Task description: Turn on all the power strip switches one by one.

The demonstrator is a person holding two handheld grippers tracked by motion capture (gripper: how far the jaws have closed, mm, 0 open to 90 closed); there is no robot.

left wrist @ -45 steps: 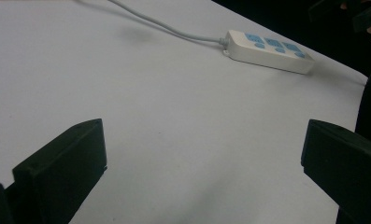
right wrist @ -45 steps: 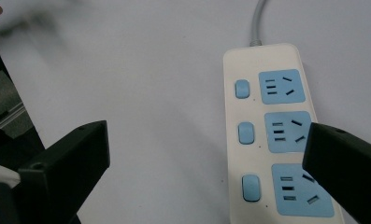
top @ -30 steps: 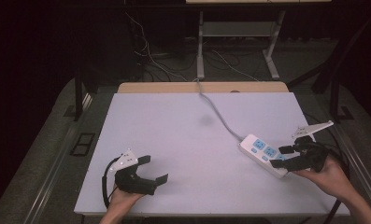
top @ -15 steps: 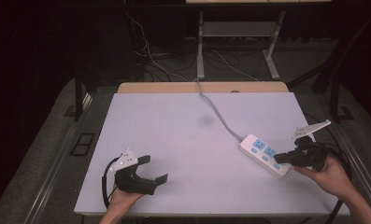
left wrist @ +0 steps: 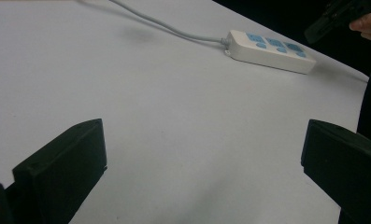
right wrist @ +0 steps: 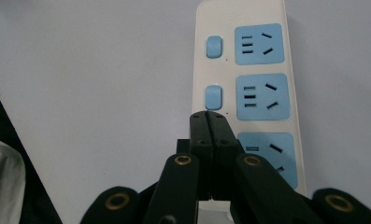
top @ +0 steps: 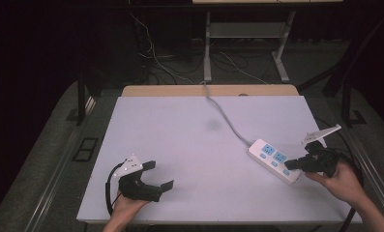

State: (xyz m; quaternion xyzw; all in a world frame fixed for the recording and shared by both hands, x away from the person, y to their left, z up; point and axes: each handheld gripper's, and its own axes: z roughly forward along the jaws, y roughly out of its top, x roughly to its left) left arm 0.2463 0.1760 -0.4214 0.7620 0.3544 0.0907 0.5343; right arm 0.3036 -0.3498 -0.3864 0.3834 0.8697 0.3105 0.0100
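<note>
The right gripper [right wrist: 206, 116], its jaws just closed together on nothing, hovers over the power strip [right wrist: 262, 93] at the desk's [top: 180, 145] right edge. Press its nearest switch squarely, gently. The left gripper [top: 160, 175] rests open.

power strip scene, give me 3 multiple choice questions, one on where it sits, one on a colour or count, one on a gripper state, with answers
1. Where does the power strip lie on the table?
A. near the right edge
B. at the left edge
C. at the far edge

2. What colour are its socket faces?
A. red
B. blue
C. green

3. How do the right gripper's jaws stand?
A. wide open
B. shut on the cable
C. shut together, nothing between

Answers:
1. A, the high view shows it by the right gripper.
2. B, the right gripper view shows blue panels on a white body.
3. C, the jaws meet over the strip's switches.
</note>
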